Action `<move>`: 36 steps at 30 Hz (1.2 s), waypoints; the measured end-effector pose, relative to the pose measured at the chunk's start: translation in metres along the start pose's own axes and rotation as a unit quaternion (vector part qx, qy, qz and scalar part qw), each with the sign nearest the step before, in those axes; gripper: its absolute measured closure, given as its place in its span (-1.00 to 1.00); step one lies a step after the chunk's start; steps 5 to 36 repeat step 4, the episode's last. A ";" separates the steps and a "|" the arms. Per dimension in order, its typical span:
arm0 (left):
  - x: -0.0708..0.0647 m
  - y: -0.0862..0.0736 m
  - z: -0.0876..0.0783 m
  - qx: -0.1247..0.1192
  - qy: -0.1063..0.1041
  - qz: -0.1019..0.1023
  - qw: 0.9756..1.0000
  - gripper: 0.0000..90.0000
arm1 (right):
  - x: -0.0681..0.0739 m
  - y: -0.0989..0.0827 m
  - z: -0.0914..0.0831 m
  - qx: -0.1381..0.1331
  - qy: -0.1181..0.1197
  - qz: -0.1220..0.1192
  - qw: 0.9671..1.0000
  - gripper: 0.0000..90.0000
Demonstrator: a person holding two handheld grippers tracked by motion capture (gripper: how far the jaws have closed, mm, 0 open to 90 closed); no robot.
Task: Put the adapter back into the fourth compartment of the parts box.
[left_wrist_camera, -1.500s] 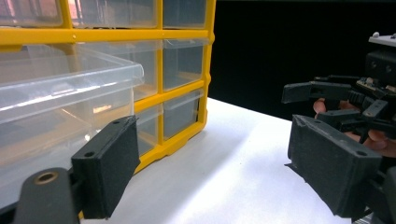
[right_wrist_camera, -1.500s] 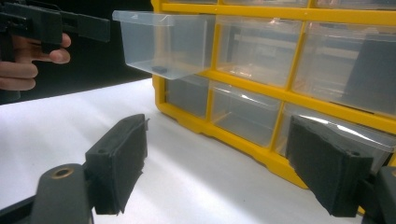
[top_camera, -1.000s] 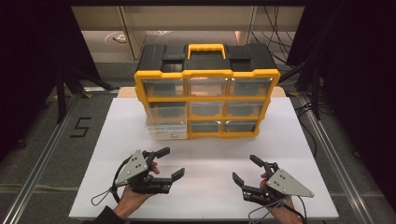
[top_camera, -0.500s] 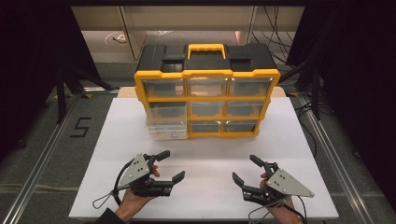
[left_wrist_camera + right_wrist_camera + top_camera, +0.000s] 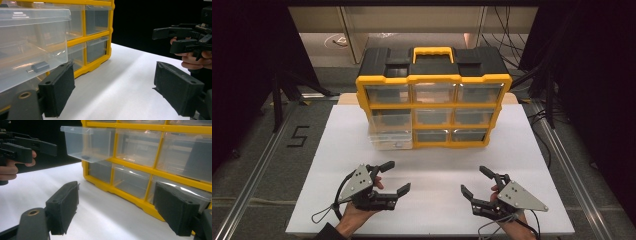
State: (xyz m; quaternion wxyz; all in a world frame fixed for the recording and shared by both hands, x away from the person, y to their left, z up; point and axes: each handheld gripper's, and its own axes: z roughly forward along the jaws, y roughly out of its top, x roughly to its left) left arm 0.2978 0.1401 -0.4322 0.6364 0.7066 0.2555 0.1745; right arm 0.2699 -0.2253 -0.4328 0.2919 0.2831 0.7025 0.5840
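Observation:
A yellow and black drawer cabinet point(image 5: 433, 77) with clear drawers stands at the back of the white table point(image 5: 432, 165). Its left middle drawer point(image 5: 391, 134) is pulled out towards me. In the left gripper view this drawer point(image 5: 32, 45) holds a small grey piece point(image 5: 40, 66); the right gripper view shows the drawer point(image 5: 87, 143) from the other side. My left gripper point(image 5: 397, 176) is open and empty in front of the drawer, its jaws point(image 5: 115, 92) spread wide. My right gripper point(image 5: 472, 180) is open and empty at the front right, its jaws point(image 5: 117, 210) spread towards the cabinet's lower drawers.
The other drawers point(image 5: 474, 116) are shut. A yellow carry handle point(image 5: 433, 51) tops the cabinet. Bare white table lies between the grippers and the cabinet. Metal rails point(image 5: 257, 165) run along both sides, and cables point(image 5: 542, 120) lie on the floor at the right.
My left gripper has dipped very slightly towards the front edge. The right gripper, the cabinet and the pulled-out drawer stand as before.

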 end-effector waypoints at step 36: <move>-0.001 -0.001 0.001 0.001 0.000 0.001 1.000 -0.64 | 0.000 0.000 0.000 0.000 0.000 -0.001 1.000 -0.52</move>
